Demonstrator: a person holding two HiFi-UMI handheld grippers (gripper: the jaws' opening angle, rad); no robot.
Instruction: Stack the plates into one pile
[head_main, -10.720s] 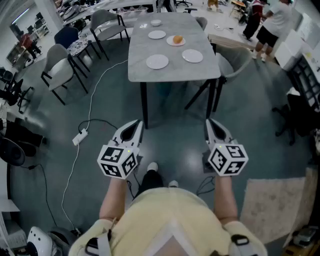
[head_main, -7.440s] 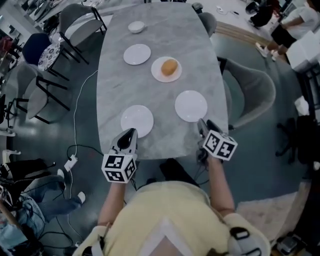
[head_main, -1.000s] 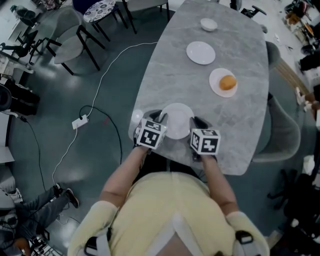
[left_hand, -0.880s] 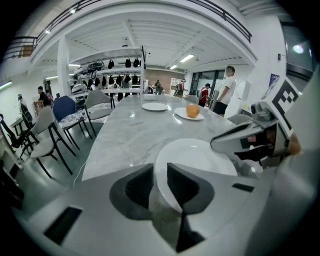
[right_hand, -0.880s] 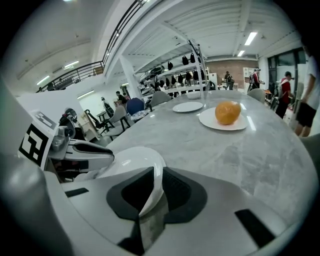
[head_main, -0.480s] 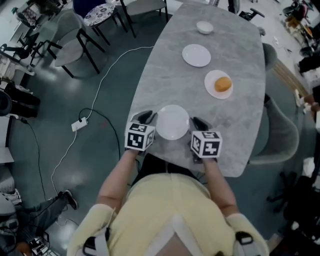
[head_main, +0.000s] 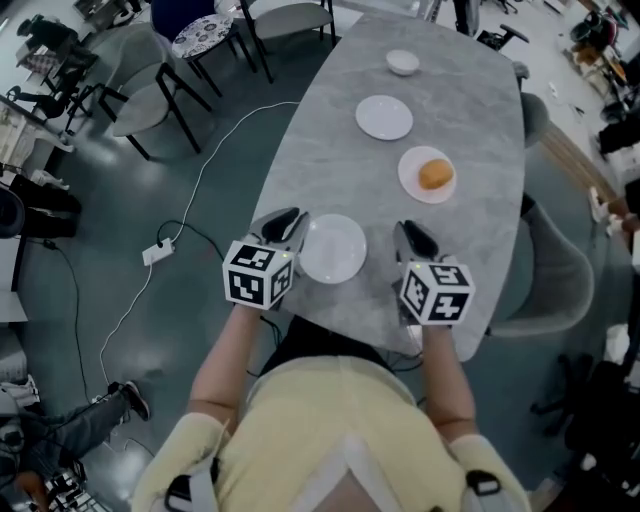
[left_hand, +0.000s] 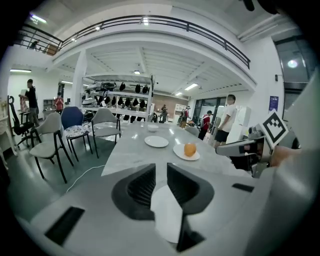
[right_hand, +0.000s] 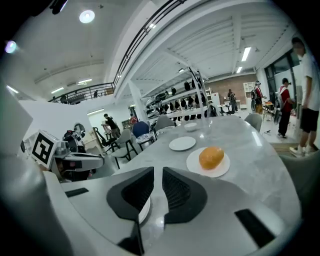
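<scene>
Head view: the white plate (head_main: 332, 249) lies on the grey table (head_main: 470, 110) between the left gripper (head_main: 292, 220) and the right gripper (head_main: 408, 233), nearer the left. Both grippers hover with jaws slightly parted, pinching nothing. Beyond stand a bread roll (head_main: 435, 175) on a second plate (head_main: 410, 185), an empty plate (head_main: 384, 117) and a small bowl (head_main: 402, 62).
</scene>
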